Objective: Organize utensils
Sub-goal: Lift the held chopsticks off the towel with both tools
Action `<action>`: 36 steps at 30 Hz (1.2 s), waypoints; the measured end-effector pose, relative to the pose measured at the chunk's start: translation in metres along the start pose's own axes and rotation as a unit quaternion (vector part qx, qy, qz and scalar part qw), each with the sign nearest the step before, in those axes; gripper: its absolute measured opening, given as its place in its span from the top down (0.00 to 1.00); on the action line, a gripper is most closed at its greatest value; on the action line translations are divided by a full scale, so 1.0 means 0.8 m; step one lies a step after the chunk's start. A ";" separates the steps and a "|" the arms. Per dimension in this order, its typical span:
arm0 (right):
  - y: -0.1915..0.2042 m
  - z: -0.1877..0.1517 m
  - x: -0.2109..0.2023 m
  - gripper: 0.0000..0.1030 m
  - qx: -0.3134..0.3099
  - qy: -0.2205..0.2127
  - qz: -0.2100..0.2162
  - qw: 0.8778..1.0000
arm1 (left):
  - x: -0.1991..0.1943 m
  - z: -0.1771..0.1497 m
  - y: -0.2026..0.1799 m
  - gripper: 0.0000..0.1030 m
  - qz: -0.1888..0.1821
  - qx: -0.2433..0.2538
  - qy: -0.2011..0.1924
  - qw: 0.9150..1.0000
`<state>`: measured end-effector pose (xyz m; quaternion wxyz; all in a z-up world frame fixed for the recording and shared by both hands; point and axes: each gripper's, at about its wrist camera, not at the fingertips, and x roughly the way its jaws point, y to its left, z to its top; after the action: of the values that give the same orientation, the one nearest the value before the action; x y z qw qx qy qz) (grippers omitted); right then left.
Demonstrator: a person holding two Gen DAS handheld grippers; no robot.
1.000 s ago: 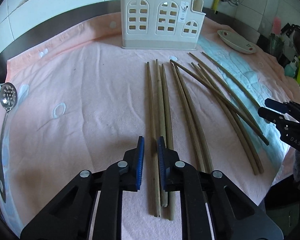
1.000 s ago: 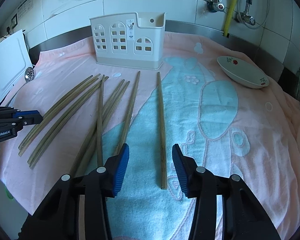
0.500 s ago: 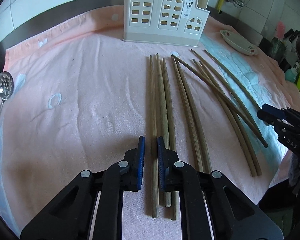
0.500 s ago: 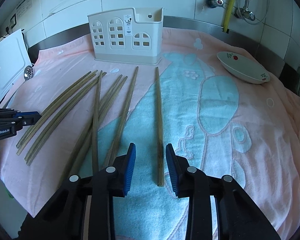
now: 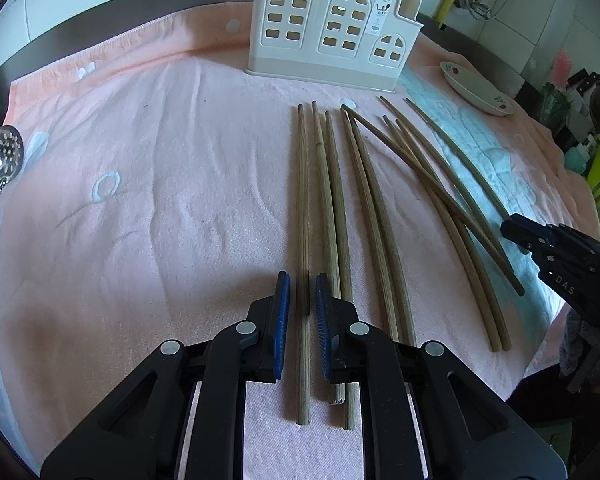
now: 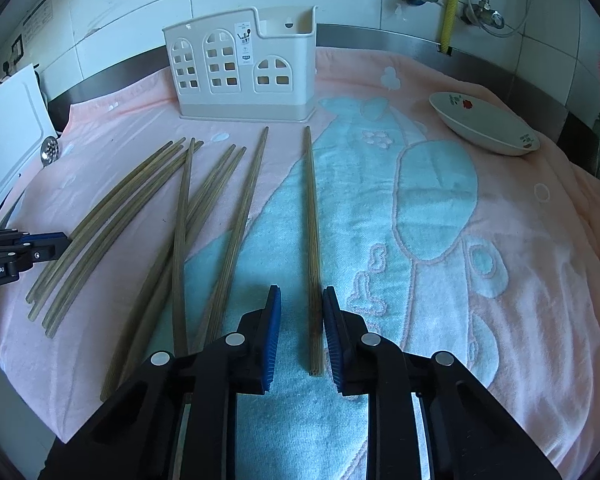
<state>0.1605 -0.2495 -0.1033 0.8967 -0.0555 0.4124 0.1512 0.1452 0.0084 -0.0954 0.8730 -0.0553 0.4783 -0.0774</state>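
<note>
Straddling one chopstick each, both claws point down at a pink towel point(image 6: 500, 260). In the right wrist view the right claw point(image 6: 301, 332) is closing on a lone chopstick point(image 6: 311, 216) that runs from bottom centre up toward the white holder point(image 6: 240, 76) at upper centre; the stick touches the right pad, with a gap at the left one. In the left wrist view the left claw point(image 5: 300, 320) is nearly together around the leftmost chopstick point(image 5: 302, 208), lying lengthwise between its pads and pointing at the holder.
</note>
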 end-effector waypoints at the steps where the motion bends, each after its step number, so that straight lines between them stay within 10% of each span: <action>1: 0.000 0.000 0.000 0.80 0.000 -0.001 -0.001 1.000 | 0.000 0.000 0.000 0.87 0.000 0.001 -0.001 1.000; 7: 0.002 -0.002 -0.001 0.93 -0.006 -0.008 -0.011 1.000 | 0.002 0.003 -0.007 0.92 0.017 0.016 0.003 1.000; 36: 0.019 0.102 -0.113 0.95 -0.040 -0.141 -0.003 0.989 | -0.088 0.053 -0.016 0.94 0.004 0.051 -0.098 0.994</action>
<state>0.1593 -0.2375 0.0193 0.9432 -0.0707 0.2757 0.1713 0.1426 0.0097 -0.0126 0.9178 -0.0164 0.3858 -0.0924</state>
